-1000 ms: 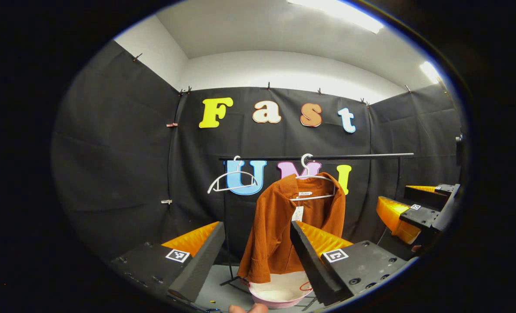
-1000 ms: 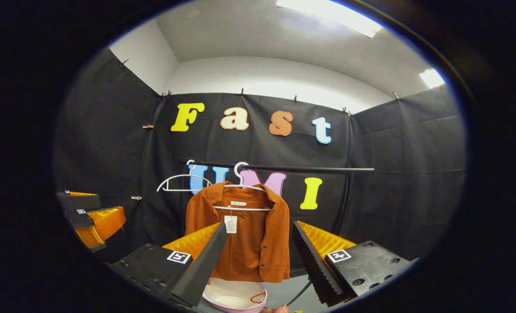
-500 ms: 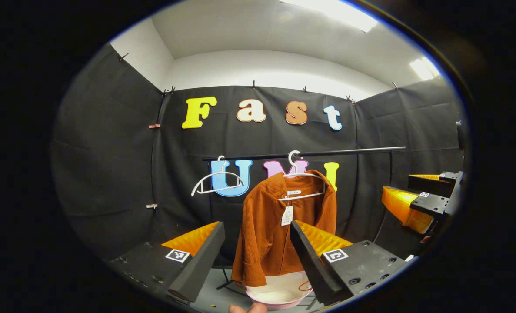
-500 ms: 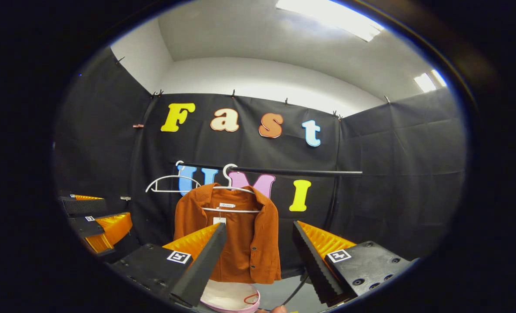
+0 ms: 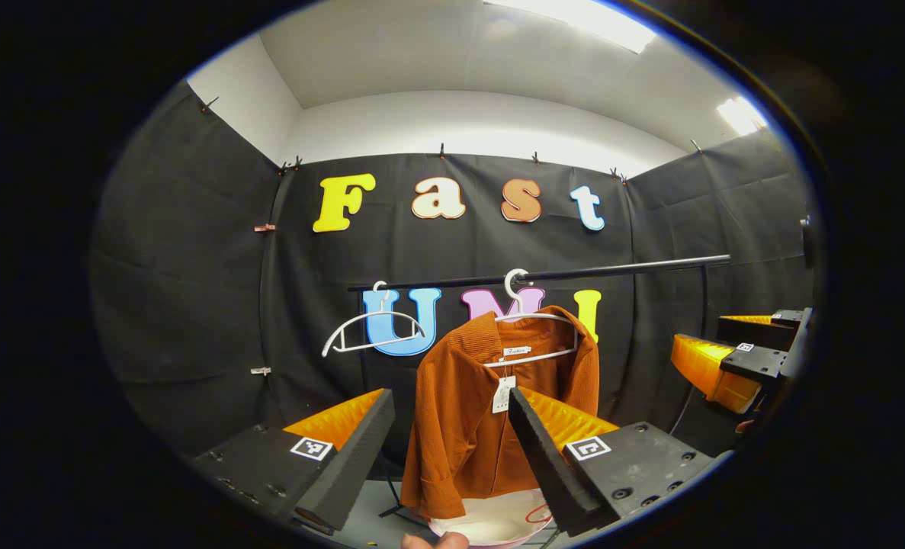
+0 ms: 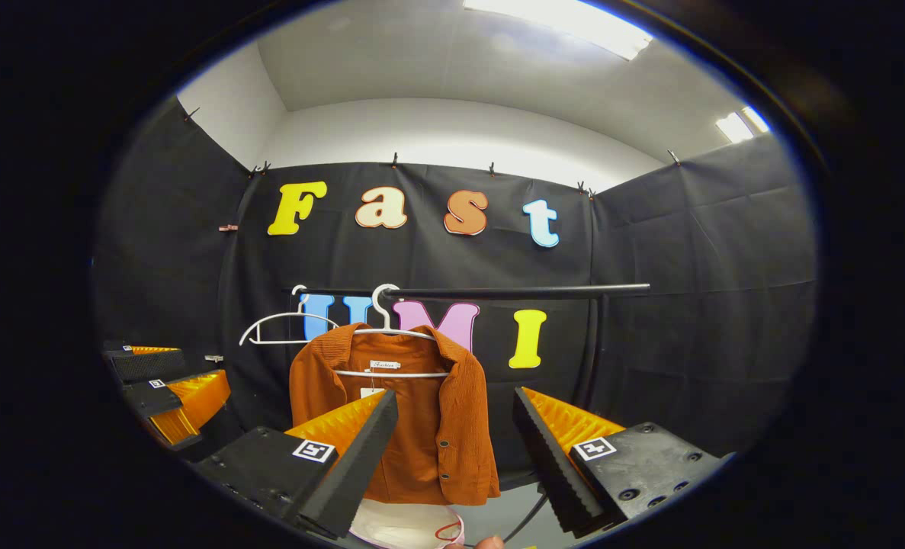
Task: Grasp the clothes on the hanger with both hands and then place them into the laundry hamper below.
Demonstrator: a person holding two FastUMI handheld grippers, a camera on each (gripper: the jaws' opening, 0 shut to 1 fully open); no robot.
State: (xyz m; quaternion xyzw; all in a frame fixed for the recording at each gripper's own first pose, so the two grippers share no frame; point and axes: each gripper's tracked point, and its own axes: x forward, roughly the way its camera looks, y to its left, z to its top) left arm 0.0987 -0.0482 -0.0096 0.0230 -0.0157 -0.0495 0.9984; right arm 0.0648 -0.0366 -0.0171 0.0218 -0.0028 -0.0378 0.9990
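Black cloth walls (image 5: pixel 193 305), white ceiling (image 5: pixel 460 61), bright ceiling lights (image 6: pixel 559 19), grey floor (image 5: pixel 368 522).

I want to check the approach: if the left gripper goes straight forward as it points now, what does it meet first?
Probably the orange shirt hanging between the left gripper fingers' line; depth is unclear.

Two hangers (image 5: pixel 372 329) (image 5: pixel 532 335), one orange shirt (image 5: pixel 475 412), one rail (image 5: pixel 574 271), one hamper (image 5: pixel 490 522), two tongs (image 5: pixel 452 450) (image 6: pixel 456 450).
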